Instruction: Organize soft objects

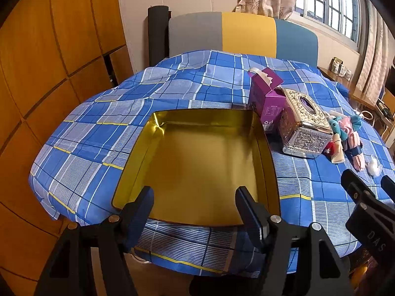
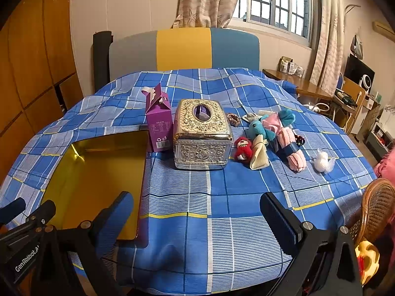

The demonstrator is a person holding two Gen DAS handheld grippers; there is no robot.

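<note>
Fingers spread, left hand-held gripper hovers over gold tin; right hand-held gripper hovers released over tablecloth.

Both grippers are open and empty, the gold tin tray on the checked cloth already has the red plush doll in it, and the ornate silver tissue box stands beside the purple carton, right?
Not quite. The gold tin tray is empty in the left wrist view; the red plush doll lies on the checked cloth right of the ornate silver tissue box, as the right wrist view shows. Left gripper and right gripper are open and empty, and the purple carton stands beside the box.
</note>
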